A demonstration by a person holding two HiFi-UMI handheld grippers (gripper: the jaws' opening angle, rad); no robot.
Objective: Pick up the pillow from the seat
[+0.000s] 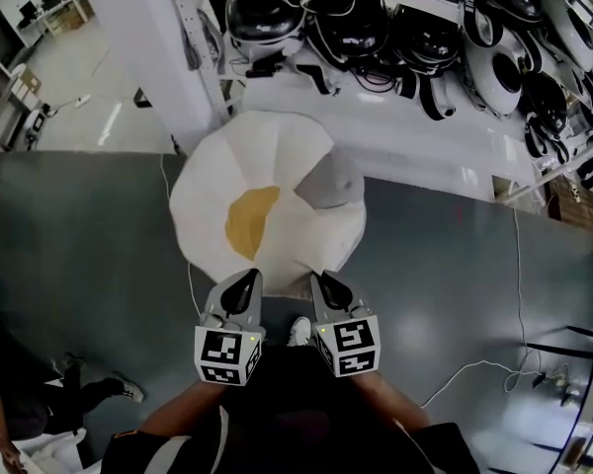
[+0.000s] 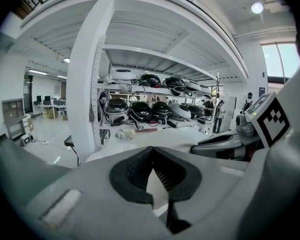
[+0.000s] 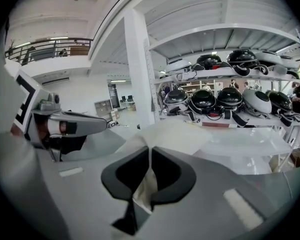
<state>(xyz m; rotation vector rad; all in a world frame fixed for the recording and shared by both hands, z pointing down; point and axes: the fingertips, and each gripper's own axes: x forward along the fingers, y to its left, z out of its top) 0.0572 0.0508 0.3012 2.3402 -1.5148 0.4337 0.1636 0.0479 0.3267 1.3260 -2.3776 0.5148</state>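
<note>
Together, we held the pillow (image 1: 267, 205) by its near edge. Our left gripper (image 1: 245, 282) had its jaws closed on a pinch of white fabric, and our right gripper (image 1: 328, 286), just beside it, was clamped on a cream fold. The pillow hung before us over the grey floor (image 1: 79, 225), near the rack of helmets (image 1: 425, 38).

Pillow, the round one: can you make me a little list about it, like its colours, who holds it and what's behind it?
thing: pillow, round
colours: white, with a yellow patch and a grey patch
held by: left gripper and right gripper, each shut on its near edge
under it: dark floor
behind it: white shelves with black and white helmet-like gear
</note>
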